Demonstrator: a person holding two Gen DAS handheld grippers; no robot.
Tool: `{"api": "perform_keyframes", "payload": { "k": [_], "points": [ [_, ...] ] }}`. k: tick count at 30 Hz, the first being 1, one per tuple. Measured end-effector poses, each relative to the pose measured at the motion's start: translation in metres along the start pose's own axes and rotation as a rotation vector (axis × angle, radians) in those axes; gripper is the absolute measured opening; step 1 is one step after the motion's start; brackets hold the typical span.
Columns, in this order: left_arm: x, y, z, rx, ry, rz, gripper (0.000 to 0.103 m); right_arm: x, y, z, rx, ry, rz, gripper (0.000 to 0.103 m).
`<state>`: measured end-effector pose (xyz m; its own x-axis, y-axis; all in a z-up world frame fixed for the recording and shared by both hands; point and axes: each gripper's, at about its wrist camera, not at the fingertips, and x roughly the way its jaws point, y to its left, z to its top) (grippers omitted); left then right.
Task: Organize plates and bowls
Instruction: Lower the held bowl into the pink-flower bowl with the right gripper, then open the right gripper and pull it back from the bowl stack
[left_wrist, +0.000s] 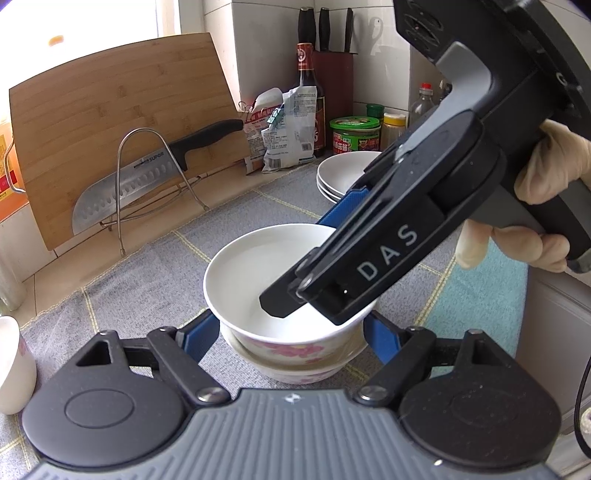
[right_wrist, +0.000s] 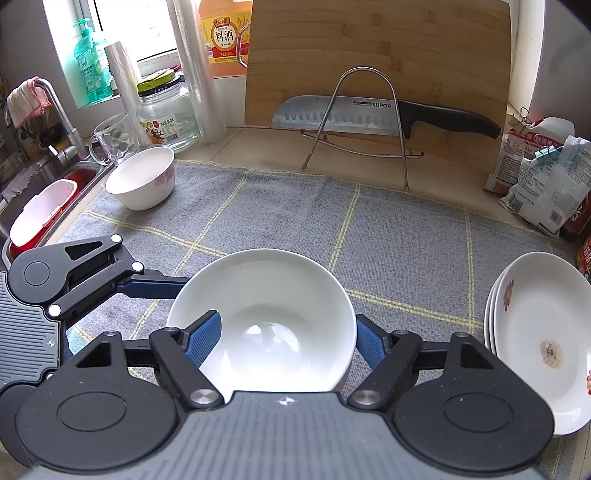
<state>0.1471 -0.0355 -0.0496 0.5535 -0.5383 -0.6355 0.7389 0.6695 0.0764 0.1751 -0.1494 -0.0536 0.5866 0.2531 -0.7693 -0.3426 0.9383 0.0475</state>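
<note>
Stacking of the bowls is judged to be the step in hand. An upper bowl (left_wrist: 280, 288) is seen nested in a lower floral bowl (left_wrist: 295, 369) on the grey cloth (right_wrist: 369, 229) covering the bench.

The right tool (right_wrist: 286, 343) is set across the upper bowl's rim: one blue finger (right_wrist: 205, 341) lies inside the bowl and the other outside the wall, as both views confirm. The jaws stand partly open, and whether the rim is actually pinched cannot be told. The left tool (left_wrist: 290, 339) is held wide open, its fingers flanking the stacked pair just beside the walls; contact is not evident, and nothing is gripped.

A stack of plates (right_wrist: 539, 339) lies close to the right of the right tool. A third bowl (right_wrist: 142, 177) stands well ahead and to its left, near the sink (right_wrist: 55, 184).

Recommendations, offered as judgement:
- The upper bowl should be checked for level seating before release; a tilted seat would let it rock.
- The right tool should be opened fully and lifted straight up, so the inner finger does not drag the rim.
- The left tool may be kept flanking the pair as a guard against sliding on the cloth.
- Sideways withdrawal toward the plates should be avoided.
- The third bowl is judged to remain for collection.
</note>
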Motion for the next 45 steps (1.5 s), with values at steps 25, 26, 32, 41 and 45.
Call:
{"api": "perform_keyframes", "payload": {
  "k": [25, 26, 32, 41, 45],
  "points": [
    [0.003, -0.002, -0.002, 0.007, 0.001, -0.009, 0.086, -0.002, 0.001, 0.000, -0.010, -0.024, 0.035, 0.083],
    [0.001, 0.000, -0.002, 0.007, -0.003, -0.007, 0.087, -0.001, 0.004, 0.000, -0.018, -0.025, 0.029, 0.083],
    [-0.016, 0.006, -0.002, 0.010, -0.033, -0.013, 0.092, -0.003, 0.008, 0.000, -0.033, -0.031, 0.020, 0.087],
    [-0.022, 0.006, 0.005, 0.001, -0.091, -0.016, 0.093, -0.029, -0.016, -0.007, 0.092, -0.123, -0.077, 0.103],
    [-0.022, 0.019, 0.006, -0.024, -0.099, 0.028, 0.093, -0.036, -0.027, -0.011, 0.132, -0.139, -0.108, 0.103]
  ]
}}
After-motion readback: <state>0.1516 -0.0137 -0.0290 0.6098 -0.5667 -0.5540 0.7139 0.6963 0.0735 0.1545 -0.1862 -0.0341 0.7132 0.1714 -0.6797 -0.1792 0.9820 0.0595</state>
